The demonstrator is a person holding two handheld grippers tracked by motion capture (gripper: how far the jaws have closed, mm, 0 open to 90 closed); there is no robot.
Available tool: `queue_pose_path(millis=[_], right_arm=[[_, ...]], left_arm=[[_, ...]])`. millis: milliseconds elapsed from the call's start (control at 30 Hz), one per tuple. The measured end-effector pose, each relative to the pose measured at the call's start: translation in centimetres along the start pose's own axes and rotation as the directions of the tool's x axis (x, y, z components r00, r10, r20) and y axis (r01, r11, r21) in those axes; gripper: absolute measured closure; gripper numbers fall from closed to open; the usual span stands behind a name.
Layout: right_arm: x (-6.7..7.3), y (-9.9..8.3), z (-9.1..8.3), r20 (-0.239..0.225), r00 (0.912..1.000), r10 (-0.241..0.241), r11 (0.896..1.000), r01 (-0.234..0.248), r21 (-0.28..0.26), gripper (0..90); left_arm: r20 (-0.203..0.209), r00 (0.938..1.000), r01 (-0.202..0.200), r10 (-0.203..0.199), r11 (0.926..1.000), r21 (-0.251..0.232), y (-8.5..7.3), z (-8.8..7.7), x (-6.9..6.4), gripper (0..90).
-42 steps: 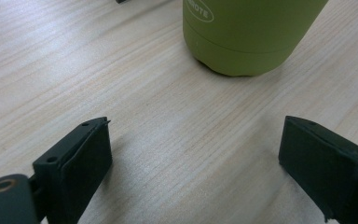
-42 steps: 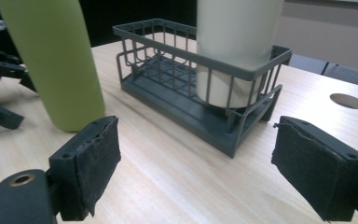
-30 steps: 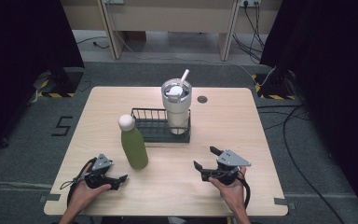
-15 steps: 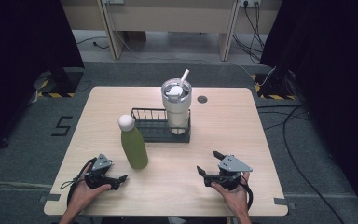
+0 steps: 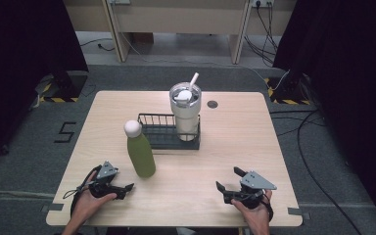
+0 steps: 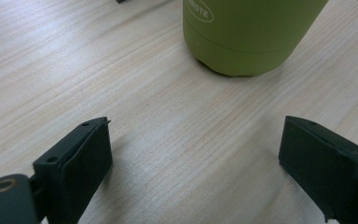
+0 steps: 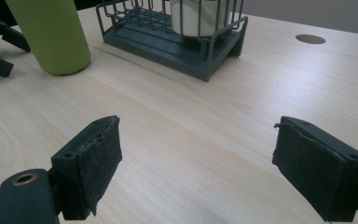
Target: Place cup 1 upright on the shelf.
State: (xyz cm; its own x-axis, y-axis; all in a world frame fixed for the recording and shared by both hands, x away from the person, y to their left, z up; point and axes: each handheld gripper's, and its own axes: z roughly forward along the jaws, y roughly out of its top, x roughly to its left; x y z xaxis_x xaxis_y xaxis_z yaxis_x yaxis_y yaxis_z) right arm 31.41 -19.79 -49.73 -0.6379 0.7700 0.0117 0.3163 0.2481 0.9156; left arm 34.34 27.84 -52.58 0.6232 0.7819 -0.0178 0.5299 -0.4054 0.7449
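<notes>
A green bottle [image 5: 140, 152] with a white round cap stands upright on the wooden table [image 5: 235, 142]. Behind it a white tumbler [image 5: 185, 112] with a straw sits in the right end of a dark wire rack [image 5: 159, 134]. My left gripper [image 5: 127, 188] lies near the front left edge, open, and its jaws point at the bottle's base [image 6: 242, 32] a short way off. My right gripper [image 5: 228, 178] rests near the front right edge, open, with bare table between its jaws [image 7: 196, 135]. Its view takes in the bottle [image 7: 51, 32], the rack [image 7: 182, 51] and the tumbler [image 7: 200, 18].
A small round hole [image 5: 212, 104] marks the table top right of the tumbler. The other hand's gripper [image 7: 0, 42] shows at the far left of the right gripper view. Cables run over the grey floor behind the table, and dark curtains hang at both sides.
My right hand has drawn back toward the table's front edge and a little to the right with its gripper. The left hand, bottle, tumbler and rack have stayed put.
</notes>
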Motion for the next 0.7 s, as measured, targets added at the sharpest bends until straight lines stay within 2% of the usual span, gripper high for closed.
queue_pose_path(millis=[200,267,700], right_arm=[[-0.1,-0.6,-0.2,0.003,0.9998,0.018,0.999,-0.018,0.027,15.0],[-0.1,-0.8,-0.2,0.01,0.9999,0.008,0.999,-0.009,0.041,15.0],[0.0,-2.1,-0.6,0.003,0.9999,0.017,0.993,-0.017,0.117,15.1]], left_arm=[[0.0,1.0,0.0,0.0,1.0,0.0,0.0,0.0,0.0,8.6],[0.0,1.0,0.0,0.0,1.0,0.0,0.0,0.0,0.0,8.7],[0.001,1.0,0.001,-0.001,1.0,0.0,0.0,0.0,0.0,8.5]])
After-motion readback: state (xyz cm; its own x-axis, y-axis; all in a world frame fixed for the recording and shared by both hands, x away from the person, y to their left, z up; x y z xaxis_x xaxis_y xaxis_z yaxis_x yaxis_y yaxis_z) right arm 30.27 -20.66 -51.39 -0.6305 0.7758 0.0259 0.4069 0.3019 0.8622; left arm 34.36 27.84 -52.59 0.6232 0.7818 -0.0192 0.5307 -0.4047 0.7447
